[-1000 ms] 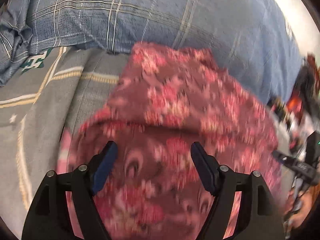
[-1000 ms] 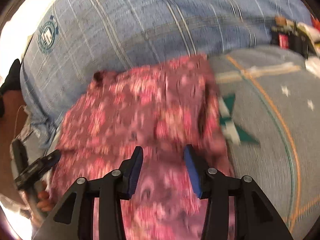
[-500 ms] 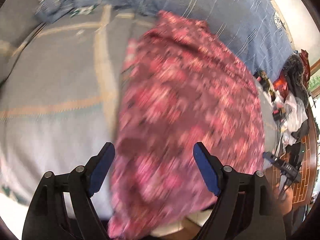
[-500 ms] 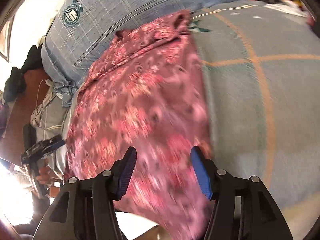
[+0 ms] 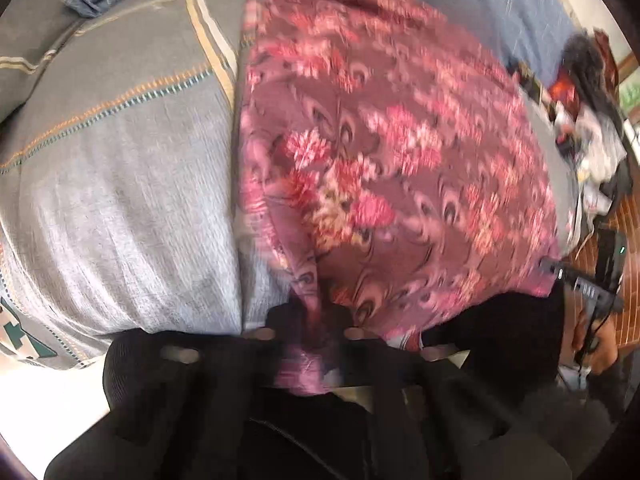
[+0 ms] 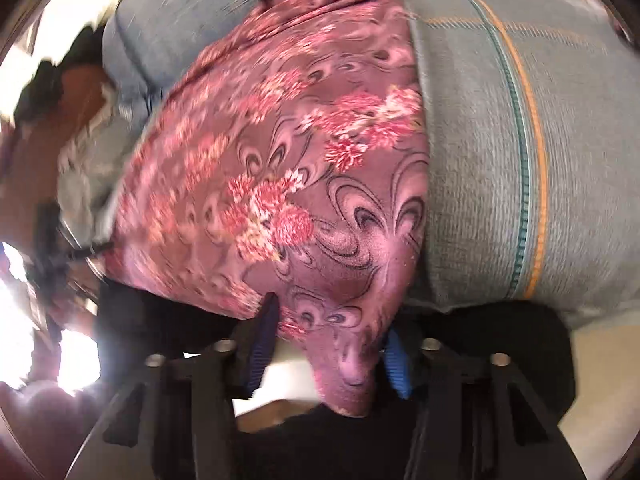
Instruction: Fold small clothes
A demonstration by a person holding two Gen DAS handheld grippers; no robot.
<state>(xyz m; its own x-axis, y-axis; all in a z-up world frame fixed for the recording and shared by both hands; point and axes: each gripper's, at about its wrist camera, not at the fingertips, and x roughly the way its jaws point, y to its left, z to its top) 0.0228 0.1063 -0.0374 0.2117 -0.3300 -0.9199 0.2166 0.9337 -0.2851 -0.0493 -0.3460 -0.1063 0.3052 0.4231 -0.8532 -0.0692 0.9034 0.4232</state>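
Left wrist view shows the garment (image 5: 384, 152), a maroon floral piece, spread over the grey bedcover (image 5: 120, 184), running from my gripper up toward 12 o'clock. My left gripper (image 5: 312, 328) has just been closing and is now clamped on the near hem, cloth bunched between the jaws. In the right wrist view the same garment (image 6: 288, 168) fills the middle, and my right gripper (image 6: 332, 344) has likewise just been closing; its blue pads (image 6: 260, 344) sit either side of a pinched corner, and I read that as clamped too, though blur softens it. Blue checked bedding (image 5: 500, 20) lies at 1 o'clock, clutter at 3. I judge the fold barely begun: both near corners gripped, cloth flat, no crease made, and the carry-over toward 12 o'clock not yet done.
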